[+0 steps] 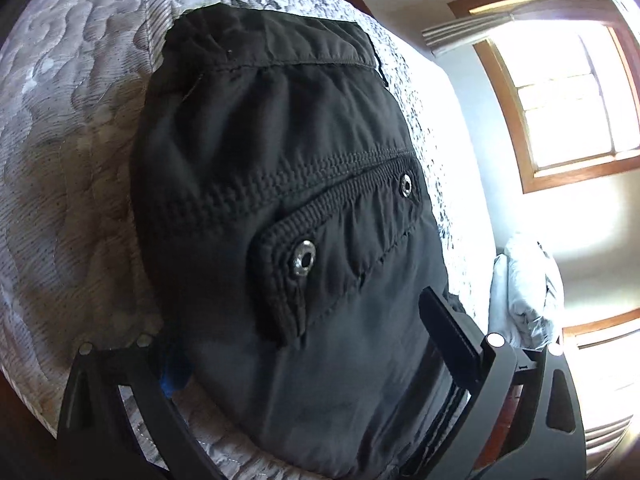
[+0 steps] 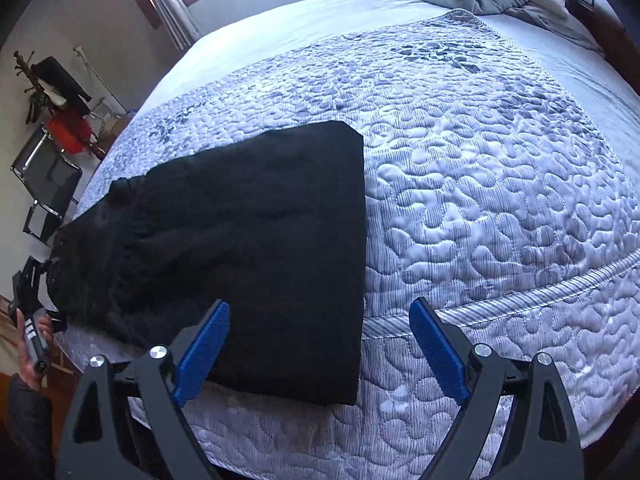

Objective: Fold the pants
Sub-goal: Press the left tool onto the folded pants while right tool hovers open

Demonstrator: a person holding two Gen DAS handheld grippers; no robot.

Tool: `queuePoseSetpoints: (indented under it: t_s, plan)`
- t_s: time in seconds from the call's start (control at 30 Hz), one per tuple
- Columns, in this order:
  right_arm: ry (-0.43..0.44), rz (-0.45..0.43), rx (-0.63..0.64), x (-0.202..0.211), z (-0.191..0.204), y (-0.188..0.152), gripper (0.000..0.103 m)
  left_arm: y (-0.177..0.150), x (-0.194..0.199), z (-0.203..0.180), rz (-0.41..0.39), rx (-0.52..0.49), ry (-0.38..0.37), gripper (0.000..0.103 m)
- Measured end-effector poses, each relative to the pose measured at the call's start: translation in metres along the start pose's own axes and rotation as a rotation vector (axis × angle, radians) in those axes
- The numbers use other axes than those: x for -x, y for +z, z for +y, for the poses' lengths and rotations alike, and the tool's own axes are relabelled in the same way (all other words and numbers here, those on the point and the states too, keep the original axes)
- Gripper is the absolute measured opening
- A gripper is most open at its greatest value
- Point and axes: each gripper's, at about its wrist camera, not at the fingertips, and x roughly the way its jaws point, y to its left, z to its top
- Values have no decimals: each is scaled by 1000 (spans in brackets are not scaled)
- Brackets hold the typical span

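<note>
The black pants (image 2: 248,248) lay folded on the quilted bedspread (image 2: 480,200). The right gripper (image 2: 320,344) stood wide apart above their near corner, clamping nothing. The left gripper (image 1: 304,360) straddled the waistband end, fingers apart, fabric between them but not pinched.

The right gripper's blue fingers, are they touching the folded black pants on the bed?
Cannot tell. In the right wrist view the open right gripper straddles the black pants' corner; its left blue finger overlaps the cloth, showing neither gap nor contact.
</note>
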Motion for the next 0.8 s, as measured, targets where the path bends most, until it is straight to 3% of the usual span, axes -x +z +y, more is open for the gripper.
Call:
queuePoseSetpoints:
  t_s: [0.13, 0.33, 0.43, 0.57, 0.6, 0.63, 0.67, 0.8]
  plan:
    - [53, 0, -39, 0, -4, 4, 91, 5, 6, 6, 17, 41, -73, 98]
    - [45, 5, -55, -4, -5, 6, 91, 12, -2, 0, 66, 51, -148, 98]
    - [42, 17, -53, -8, -5, 4, 91, 19, -17, 8, 103, 87, -114, 97]
    - [33, 31, -34, -11, -2, 2, 91, 21, -23, 14, 91, 148, -101, 97]
    - [32, 33, -31, -11, -2, 1, 91, 20, -23, 11, 87, 140, -90, 87]
    - [29, 36, -30, -11, -2, 1, 91, 20, -24, 9, 84, 129, -72, 63]
    - [27, 39, -32, -12, -3, 1, 91, 19, -25, 9, 88, 121, -44, 56]
    - [25, 51, -50, -15, -6, -1, 91, 20, -24, 19, 103, 160, -116, 32]
